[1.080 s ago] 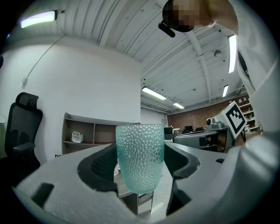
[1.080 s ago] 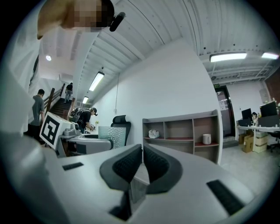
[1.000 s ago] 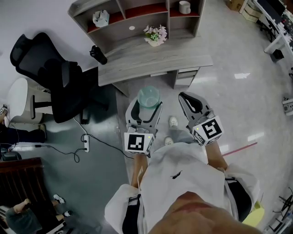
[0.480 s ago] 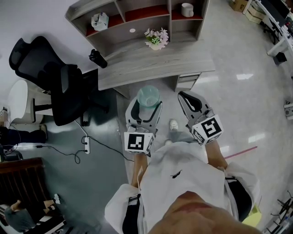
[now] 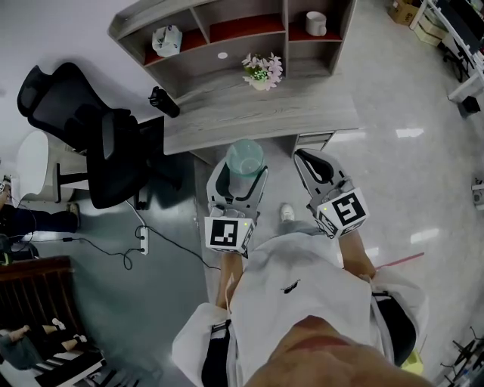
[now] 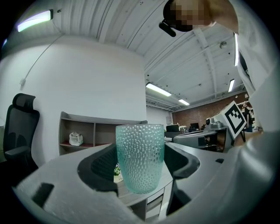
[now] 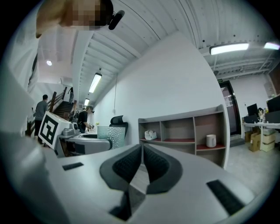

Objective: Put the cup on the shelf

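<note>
- Nearest, at the left gripper point(image 5: 240, 184): jaws parted to a cup's width and pressed on either side of a pale green dimpled cup point(image 6: 140, 157). Upright, mouth up, carried in the air over the floor, short of the desk's front edge.
- Looks like thin glass or hard plastic, so probably light and stiff, and breakable if glass. Calls for a moderate squeeze only. Dimpled wall should give the pads some bite against slipping.
- Gripped around the lower half of the body, with the rim standing clear above the jaws. Seems a sound place to hold, since the underside stays free to land flat on a board.
- Just beside it, at the right gripper point(image 7: 141, 166): pads shut against each other, with nothing between them and nothing touched.
- Further out, a grey wooden desk point(image 5: 257, 113), with a small pot of flowers point(image 5: 261, 69) toward its back edge and a black object point(image 5: 162, 96) at its left end. Off to the left of that, a black office chair point(image 5: 83, 128).
- Farthest, the shelf point(image 5: 284, 30), standing along the desk's back edge with three compartments across:
  - Left: a white item point(image 5: 166, 39), too small to name.
  - Middle: a red board.
  - Right: a white mug point(image 5: 315, 23).
- Not yet on the shelf, by the look of it: well apart from it, with the whole depth of the desk between.
</note>
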`<move>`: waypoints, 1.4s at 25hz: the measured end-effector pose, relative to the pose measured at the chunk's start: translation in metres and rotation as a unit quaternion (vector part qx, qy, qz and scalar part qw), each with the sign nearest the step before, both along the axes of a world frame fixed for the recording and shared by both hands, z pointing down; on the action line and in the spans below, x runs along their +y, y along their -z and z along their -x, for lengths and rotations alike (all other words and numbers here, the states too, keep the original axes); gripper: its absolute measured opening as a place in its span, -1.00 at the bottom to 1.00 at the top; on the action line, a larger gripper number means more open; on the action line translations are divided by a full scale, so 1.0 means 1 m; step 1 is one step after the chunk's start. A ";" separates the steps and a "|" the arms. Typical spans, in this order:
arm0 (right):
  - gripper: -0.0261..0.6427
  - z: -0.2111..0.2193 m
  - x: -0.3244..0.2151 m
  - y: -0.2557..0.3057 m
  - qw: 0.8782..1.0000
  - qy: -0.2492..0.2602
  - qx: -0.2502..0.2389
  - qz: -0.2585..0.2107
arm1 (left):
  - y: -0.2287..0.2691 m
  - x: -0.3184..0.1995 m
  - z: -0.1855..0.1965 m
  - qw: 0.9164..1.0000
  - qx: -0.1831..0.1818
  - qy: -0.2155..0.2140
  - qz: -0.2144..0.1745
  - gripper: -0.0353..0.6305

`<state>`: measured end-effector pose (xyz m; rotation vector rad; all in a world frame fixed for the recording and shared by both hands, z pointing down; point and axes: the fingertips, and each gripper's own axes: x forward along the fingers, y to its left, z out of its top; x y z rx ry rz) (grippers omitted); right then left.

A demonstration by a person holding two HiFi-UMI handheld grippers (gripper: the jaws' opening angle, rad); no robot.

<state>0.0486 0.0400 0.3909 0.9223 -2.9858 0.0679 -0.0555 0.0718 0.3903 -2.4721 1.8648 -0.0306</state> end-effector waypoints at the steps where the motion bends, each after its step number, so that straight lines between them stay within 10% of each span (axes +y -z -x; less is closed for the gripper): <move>1: -0.81 0.000 -0.004 0.001 1.000 0.003 0.000 -0.002 | 0.000 -0.004 0.000 1.000 0.000 0.002 0.001 0.18; 35: -0.81 0.021 -0.112 0.009 1.000 0.015 -0.010 -0.005 | 0.006 -0.106 0.024 1.000 0.004 0.024 -0.004 0.18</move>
